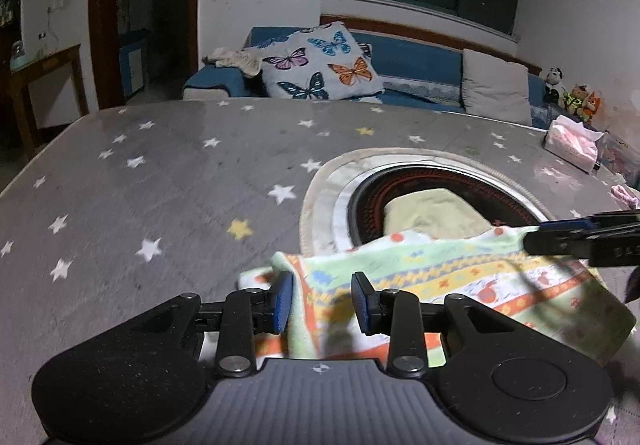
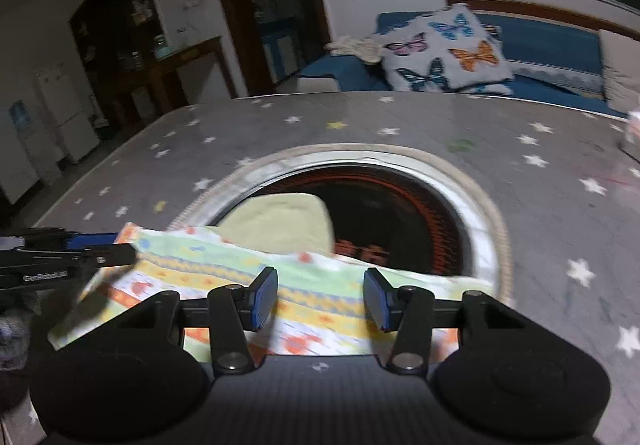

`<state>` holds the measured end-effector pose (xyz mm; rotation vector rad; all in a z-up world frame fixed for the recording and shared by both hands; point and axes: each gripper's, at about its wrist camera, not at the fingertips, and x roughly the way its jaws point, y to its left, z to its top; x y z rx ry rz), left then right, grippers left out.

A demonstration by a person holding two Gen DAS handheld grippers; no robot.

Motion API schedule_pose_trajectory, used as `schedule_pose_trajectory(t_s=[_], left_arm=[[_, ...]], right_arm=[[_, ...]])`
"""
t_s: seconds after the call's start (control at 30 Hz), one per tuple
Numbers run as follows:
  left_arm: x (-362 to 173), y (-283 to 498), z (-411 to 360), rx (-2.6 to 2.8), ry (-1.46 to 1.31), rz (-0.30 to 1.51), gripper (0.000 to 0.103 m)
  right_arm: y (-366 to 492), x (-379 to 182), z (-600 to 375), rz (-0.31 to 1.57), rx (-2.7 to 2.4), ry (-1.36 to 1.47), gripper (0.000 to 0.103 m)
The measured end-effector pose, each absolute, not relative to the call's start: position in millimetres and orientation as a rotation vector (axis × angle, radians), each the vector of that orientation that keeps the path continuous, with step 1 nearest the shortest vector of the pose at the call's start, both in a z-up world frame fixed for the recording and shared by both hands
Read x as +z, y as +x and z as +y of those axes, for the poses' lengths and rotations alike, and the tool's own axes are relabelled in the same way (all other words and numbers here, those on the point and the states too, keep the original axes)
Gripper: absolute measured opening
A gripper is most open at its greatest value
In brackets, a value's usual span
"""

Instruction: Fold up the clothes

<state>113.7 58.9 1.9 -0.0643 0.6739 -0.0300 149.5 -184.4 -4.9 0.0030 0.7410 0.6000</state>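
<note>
Fig.: 2 wrist views of a star-print grey tabletop (image 1: 160,173) w/ a round black recess (image 2: 400,205) set in a pale ring near its centre.

Left tool (image 1: 322,301): jaws apart, blue pads (image 1: 282,301) on either side of the near-left part of a patterned cloth (image 1: 460,285) (pale green, yellow and orange bands). The cloth lies on the tabletop at the near edge of the recess, its far edge overlapping the ring; nothing is clamped in the left view.

Right tool (image 2: 320,297): jaws apart in its own view, cloth (image 2: 312,285) lying beneath and between the pads w/o being pinched. In the left view the right tool's fingertips reach the cloth's far-right corner; contact vs. just beside cannot be told.

A 2nd item, a plain beige folded cloth (image 2: 280,221), sits inside the recess, just beyond the patterned one.

Background: blue sofa (image 1: 420,61) w/ butterfly cushion (image 1: 320,61) and grey cushion (image 1: 496,85); plush toys (image 1: 572,93) at right; tissue pack (image 1: 572,143) on the tabletop's far-right edge. Both views are motion-blurred.
</note>
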Motion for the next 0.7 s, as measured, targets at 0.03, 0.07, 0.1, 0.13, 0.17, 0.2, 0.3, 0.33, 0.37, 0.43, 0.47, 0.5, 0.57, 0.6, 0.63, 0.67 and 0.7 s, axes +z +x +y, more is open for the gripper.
schedule_pose_trajectory(t_s=[0.03, 0.07, 0.1, 0.13, 0.17, 0.2, 0.3, 0.33, 0.37, 0.43, 0.47, 0.5, 0.57, 0.6, 0.63, 0.67, 0.7], left_arm=[[1.8, 115.5, 57.8, -0.029, -0.056, 0.674, 0.036], [0.5, 117.4, 58.0, -0.024, -0.049, 0.678, 0.036], [-1.0, 119.4, 58.6, -0.018, -0.044, 0.682, 0.036], [-3.1, 121.9, 60.7, -0.007, -0.042, 0.69, 0.036], [-5.3, 124.0, 62.9, 0.005, -0.04, 0.695, 0.036], [-7.2, 125.5, 65.0, 0.016, -0.037, 0.698, 0.036], [-8.7, 124.8, 70.1, 0.034, -0.034, 0.694, 0.036], [-7.9, 123.9, 70.3, 0.042, -0.032, 0.689, 0.037], [-7.6, 123.3, 70.5, 0.05, -0.028, 0.686, 0.037], [-8.9, 122.7, 72.0, 0.061, -0.027, 0.686, 0.041], [-9.7, 122.6, 72.7, 0.064, -0.028, 0.688, 0.042], [-10.8, 122.6, 73.4, 0.067, -0.027, 0.689, 0.044], [-11.2, 122.0, 74.7, 0.071, -0.034, 0.689, 0.044], [-10.2, 121.3, 75.3, 0.073, -0.037, 0.688, 0.044], [-9.1, 120.4, 76.0, 0.075, -0.039, 0.685, 0.044], [-9.3, 120.1, 77.0, 0.076, -0.039, 0.684, 0.044], [-9.4, 119.9, 78.1, 0.077, -0.04, 0.683, 0.044]], right_arm=[[151.5, -6.6, -181.6, 0.744, 0.602, 0.002, 0.048], [153.4, -8.5, -179.6, 0.749, 0.601, 0.002, 0.048], [155.3, -10.7, -180.1, 0.755, 0.594, 0.004, 0.048], [157.2, -13.0, -182.0, 0.763, 0.585, 0.008, 0.048], [159.0, -15.3, -183.9, 0.771, 0.576, 0.012, 0.047], [160.9, -17.7, -185.8, 0.779, 0.567, 0.016, 0.045], [160.0, -14.3, -191.7, 0.775, 0.547, 0.022, 0.044], [158.6, -11.8, -192.0, 0.766, 0.541, 0.014, 0.044], [156.6, -9.0, -192.2, 0.757, 0.542, 0.008, 0.045], [153.1, -4.8, -189.3, 0.748, 0.563, 0.004, 0.045], [151.8, -3.1, -185.8, 0.743, 0.575, -0.003, 0.045], [150.6, -1.7, -181.5, 0.738, 0.587, -0.011, 0.045], [148.3, 1.3, -172.9, 0.727, 0.611, -0.028, 0.045], [147.8, 2.1, -168.6, 0.725, 0.621, -0.035, 0.045], [147.7, 2.6, -164.4, 0.725, 0.63, -0.041, 0.045], [148.1, 2.8, -159.1, 0.725, 0.638, -0.049, 0.045], [148.6, 3.0, -154.2, 0.724, 0.646, -0.055, 0.045]])
